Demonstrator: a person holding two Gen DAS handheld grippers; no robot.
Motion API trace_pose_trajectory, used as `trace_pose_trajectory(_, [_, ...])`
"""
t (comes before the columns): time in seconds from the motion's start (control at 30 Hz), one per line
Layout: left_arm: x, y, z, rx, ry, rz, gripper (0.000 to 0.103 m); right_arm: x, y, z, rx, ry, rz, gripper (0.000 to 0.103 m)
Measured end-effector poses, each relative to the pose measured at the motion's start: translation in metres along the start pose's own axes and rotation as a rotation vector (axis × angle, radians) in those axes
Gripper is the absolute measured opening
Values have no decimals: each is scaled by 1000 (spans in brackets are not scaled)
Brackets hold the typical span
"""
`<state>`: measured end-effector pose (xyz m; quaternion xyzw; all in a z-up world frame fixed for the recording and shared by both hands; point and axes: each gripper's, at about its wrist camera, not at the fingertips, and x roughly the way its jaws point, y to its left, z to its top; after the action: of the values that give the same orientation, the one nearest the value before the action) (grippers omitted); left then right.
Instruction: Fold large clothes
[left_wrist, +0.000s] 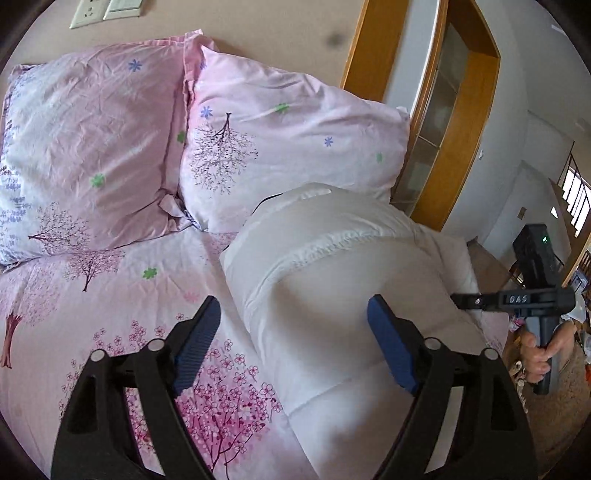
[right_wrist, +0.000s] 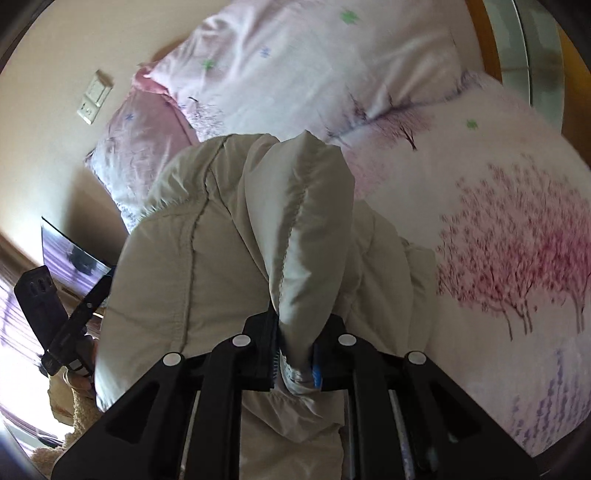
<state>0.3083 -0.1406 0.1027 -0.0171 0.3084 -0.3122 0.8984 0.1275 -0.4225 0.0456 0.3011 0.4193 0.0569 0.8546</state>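
Note:
A white padded jacket lies bunched on the pink flowered bed cover. My left gripper is open and empty, just above the jacket's near part, with blue pads on both fingers. My right gripper is shut on a fold of the jacket and holds it lifted, so the cloth hangs toward the camera. In the left wrist view the right gripper reaches in from the right edge of the jacket. The left gripper's body shows at the left of the right wrist view.
Two pink flowered pillows lie at the head of the bed against a beige wall. A wooden door frame stands to the right. The bed's right edge and the floor are beside the jacket.

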Motion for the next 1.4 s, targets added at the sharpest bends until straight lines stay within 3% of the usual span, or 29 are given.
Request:
trace_pose_trajectory(0.47, [15,-15,-22,122,77,141,87,47,-4,14,-54,139,-41,20])
trace_pose_trajectory(0.77, [21,-14,-38,129,95,169,87,60,-8,16,-70,176,-23,21])
trace_pose_trajectory(0.9, [20,-15,-40,152,75,181,87,60,-15,14,-46,173,14,22])
trace_pose_trajectory(0.97, [9,-15,-31,153,37,175,81,59,-14,13,-41,172,12,22])
trace_pose_trajectory(1.1, [-3,-12,-6,128,-36,151,81,55,-15,11,-30,162,15,23])
trace_pose_trajectory(1.17, [14,-17,1,159,14,134,81,52,-16,10,-26,145,19,26])
trace_pose_trajectory(1.23, [39,-23,-4,190,122,113,81,40,-15,6,-29,108,-7,31])
trace_pose_trajectory(1.33, [48,-27,-12,218,131,132,81,6,-6,-3,-60,-7,-127,42])
trace_pose_trajectory(1.4, [50,-25,-13,209,150,124,81,-20,1,-14,-95,-125,-189,41])
